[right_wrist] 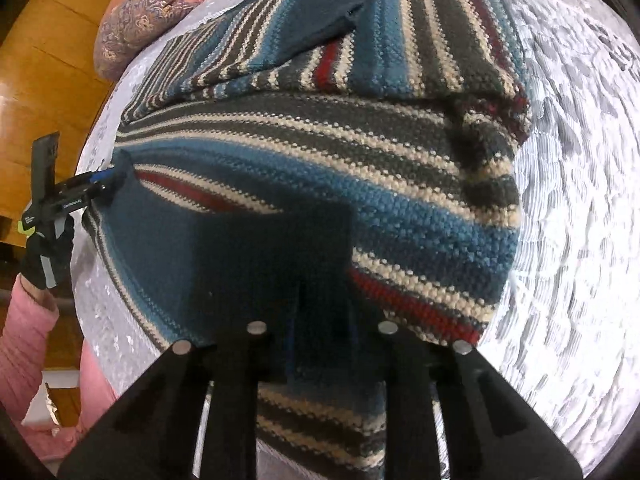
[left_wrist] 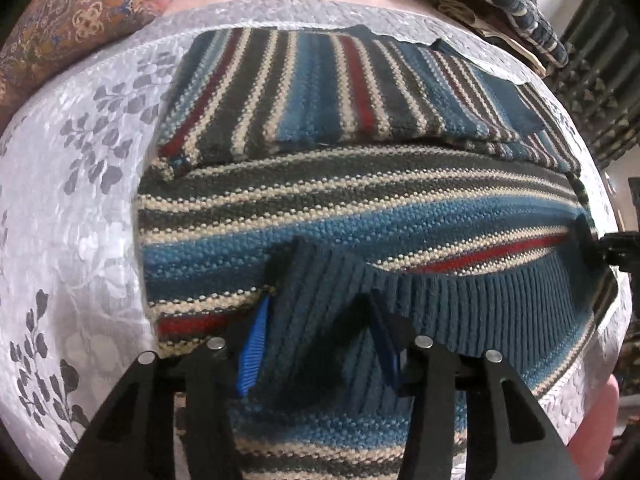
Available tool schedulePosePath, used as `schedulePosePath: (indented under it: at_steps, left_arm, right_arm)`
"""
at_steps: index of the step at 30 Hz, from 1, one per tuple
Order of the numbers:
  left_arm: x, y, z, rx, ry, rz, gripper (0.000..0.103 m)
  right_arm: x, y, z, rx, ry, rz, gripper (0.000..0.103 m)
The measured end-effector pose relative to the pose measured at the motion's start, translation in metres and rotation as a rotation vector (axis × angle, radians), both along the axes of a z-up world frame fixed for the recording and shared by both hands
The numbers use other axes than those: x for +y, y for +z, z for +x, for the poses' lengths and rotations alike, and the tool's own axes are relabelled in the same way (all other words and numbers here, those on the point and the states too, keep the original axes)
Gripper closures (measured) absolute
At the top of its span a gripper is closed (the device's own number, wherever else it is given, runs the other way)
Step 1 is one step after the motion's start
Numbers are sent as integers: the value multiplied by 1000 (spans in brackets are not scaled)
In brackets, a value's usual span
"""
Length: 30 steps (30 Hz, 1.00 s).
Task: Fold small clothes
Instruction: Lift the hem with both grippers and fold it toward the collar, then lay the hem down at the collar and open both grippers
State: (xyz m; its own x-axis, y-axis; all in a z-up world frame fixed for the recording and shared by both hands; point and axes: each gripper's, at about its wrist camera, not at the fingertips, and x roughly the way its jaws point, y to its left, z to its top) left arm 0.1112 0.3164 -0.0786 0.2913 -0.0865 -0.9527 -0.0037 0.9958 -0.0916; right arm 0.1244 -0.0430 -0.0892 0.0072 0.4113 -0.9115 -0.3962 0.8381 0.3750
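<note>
A striped knit sweater [left_wrist: 360,208] in blue, grey, cream and red lies on a white embossed bedspread [left_wrist: 72,200]. Its sleeves [left_wrist: 320,92] are folded across the far part. My left gripper [left_wrist: 320,300] is shut on the dark blue ribbed hem [left_wrist: 480,300], which bunches up between the blue pads [left_wrist: 252,344]. The right gripper [left_wrist: 592,248] pinches the same hem at its far right end. In the right wrist view the sweater [right_wrist: 360,184] fills the middle. The right gripper [right_wrist: 320,292] is shut on the dark hem [right_wrist: 224,264], its fingertips hidden by cloth. The left gripper [right_wrist: 108,184] holds the hem's left end.
A patterned pillow [left_wrist: 72,12] and a dark quilt [left_wrist: 512,8] lie beyond the sweater. A gloved hand [right_wrist: 48,252] with a pink sleeve [right_wrist: 24,320] holds the left gripper. Wooden floor [right_wrist: 48,60] shows past the bed's left edge. Bare bedspread [right_wrist: 560,200] lies to the right.
</note>
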Motion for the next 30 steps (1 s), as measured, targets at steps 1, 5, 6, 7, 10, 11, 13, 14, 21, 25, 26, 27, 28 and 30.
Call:
schedulePosePath:
  at_steps: [1, 5, 6, 7, 10, 11, 13, 14, 21, 25, 26, 27, 28, 30]
  left_arm:
    - [-2, 2, -1, -5, 0, 12, 56]
    - [-6, 12, -9, -25, -6, 13, 87]
    - [-6, 15, -11, -31, -4, -5, 89]
    - [-5, 20, -14, -47, 2, -31, 90]
    - [-2, 34, -24, -87, 24, -67, 93]
    - [-2, 41, -28, -110, 30, -74, 93]
    - [-2, 52, -31, -141, 36, -69, 93]
    - [-3, 60, -32, -165, 40, -61, 94]
    - [-5, 120, -12, -337, 76, -32, 94]
    - [-2, 144, 21, -403, 101, -13, 94]
    - [-1, 147, 31, -411, 111, -18, 94]
    - [0, 149, 41, -419, 116, -15, 94]
    - [0, 152, 52, -434, 117, 1, 94]
    - [1, 154, 73, -455, 119, 29, 94]
  right_arm:
    - [-1, 4, -2, -9, -2, 8, 93]
    - [-7, 25, -12, -44, -11, 82, 94]
    - [-11, 32, -17, -53, -16, 100, 94]
    - [-13, 36, -19, -56, -20, 113, 94]
    - [-21, 50, -26, -61, -37, 152, 95]
    - [-23, 56, -28, -65, -44, 166, 95]
    - [-25, 65, -29, -74, -54, 181, 95]
    - [-26, 72, -27, -86, -59, 189, 95]
    - [-28, 123, 2, -191, -91, 186, 95]
    - [-26, 146, 37, -261, -145, 168, 95]
    - [-26, 149, 46, -273, -152, 162, 95]
    - [-24, 153, 56, -289, -159, 150, 95]
    - [-22, 155, 66, -303, -170, 134, 95]
    - [-19, 157, 87, -309, -195, 117, 95]
